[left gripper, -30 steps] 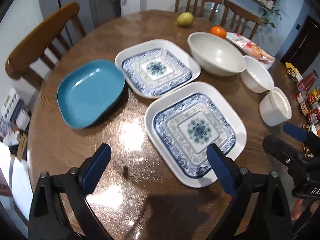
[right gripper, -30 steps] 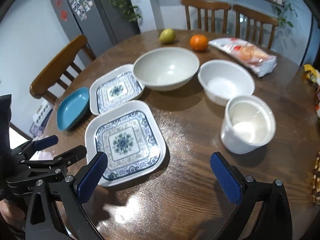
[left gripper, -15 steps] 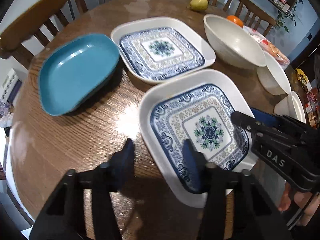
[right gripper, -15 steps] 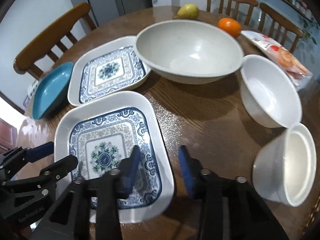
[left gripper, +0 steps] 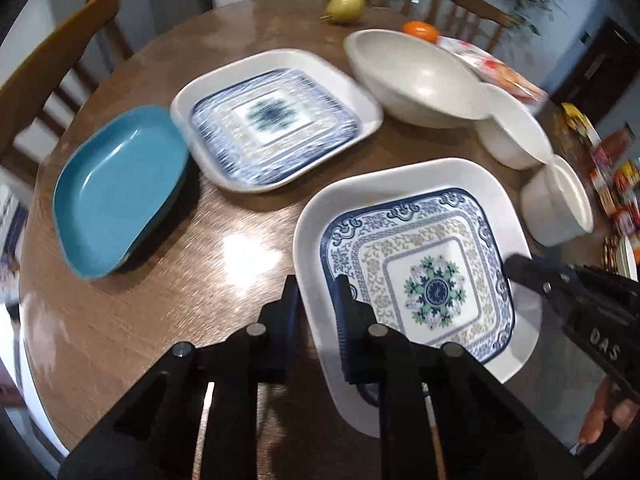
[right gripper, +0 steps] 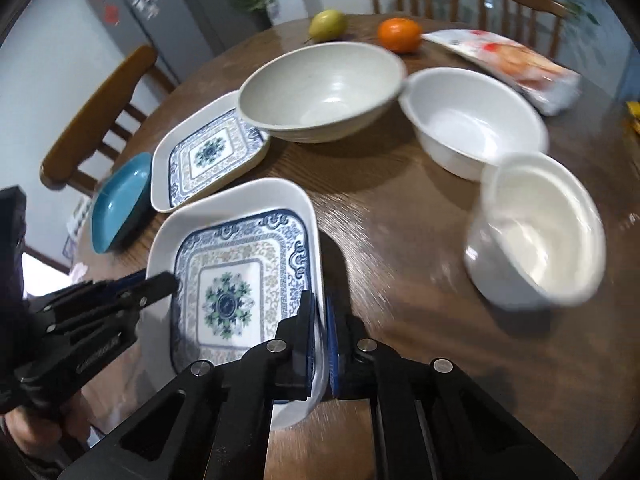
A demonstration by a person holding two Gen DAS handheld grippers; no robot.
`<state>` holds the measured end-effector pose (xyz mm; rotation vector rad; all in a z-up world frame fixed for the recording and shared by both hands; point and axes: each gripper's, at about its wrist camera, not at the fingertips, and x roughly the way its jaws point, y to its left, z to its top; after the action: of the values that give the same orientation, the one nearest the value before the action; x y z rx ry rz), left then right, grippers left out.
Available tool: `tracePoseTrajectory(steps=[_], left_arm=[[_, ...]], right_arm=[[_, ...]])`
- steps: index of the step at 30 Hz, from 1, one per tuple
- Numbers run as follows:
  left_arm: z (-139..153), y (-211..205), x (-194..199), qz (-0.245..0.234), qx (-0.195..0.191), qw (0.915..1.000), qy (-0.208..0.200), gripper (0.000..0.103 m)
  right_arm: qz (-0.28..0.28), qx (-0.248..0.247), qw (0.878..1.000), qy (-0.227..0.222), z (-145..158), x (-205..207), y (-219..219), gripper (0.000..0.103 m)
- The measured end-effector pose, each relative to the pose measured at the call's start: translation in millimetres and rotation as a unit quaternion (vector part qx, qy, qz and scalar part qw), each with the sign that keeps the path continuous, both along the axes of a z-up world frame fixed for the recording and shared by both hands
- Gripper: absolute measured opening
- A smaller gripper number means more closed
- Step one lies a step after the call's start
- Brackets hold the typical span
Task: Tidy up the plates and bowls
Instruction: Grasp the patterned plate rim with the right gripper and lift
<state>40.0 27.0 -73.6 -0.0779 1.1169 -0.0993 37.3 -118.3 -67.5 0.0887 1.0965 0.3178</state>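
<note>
Both tools (left gripper: 316, 312) (right gripper: 320, 332) clamp one of two patterned plates (left gripper: 416, 276); three bowls (right gripper: 320, 92) nearby.

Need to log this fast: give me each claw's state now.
Left claw: just closed on the near patterned plate, left rim.
Right claw: just closed on the same plate's right rim.

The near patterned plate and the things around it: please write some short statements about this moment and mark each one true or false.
1. Both the left gripper and the right gripper clamp the near patterned plate. True.
2. A pear and an orange lie at the table's far side. True.
3. The teal plate is stacked on the far patterned plate. False: it sits beside it on the table.
4. The large bowl holds fruit. False: it is empty.
</note>
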Motion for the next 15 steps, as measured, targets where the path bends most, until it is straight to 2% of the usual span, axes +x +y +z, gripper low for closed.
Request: tracePoseTrajectory(steps=[7,14,15], left_arm=[[0,-42,2,-0.081,0.028,0.9963,-0.008,0.014],[-10,-58,15,-0.114,0.053,0.9921,0.005,0.015],[-13,-60,17,-0.117,0.054,0.9916,0.007,0.018]], right_arm=[[-0.069,0.022,0.997,0.032,-9,-32,-37,0.008],[-0.109,0.016,0.993,0.039,-19,-34,-45,0.008],[-0.111,0.004,0.993,0.037,-18,-34,-45,0.008]])
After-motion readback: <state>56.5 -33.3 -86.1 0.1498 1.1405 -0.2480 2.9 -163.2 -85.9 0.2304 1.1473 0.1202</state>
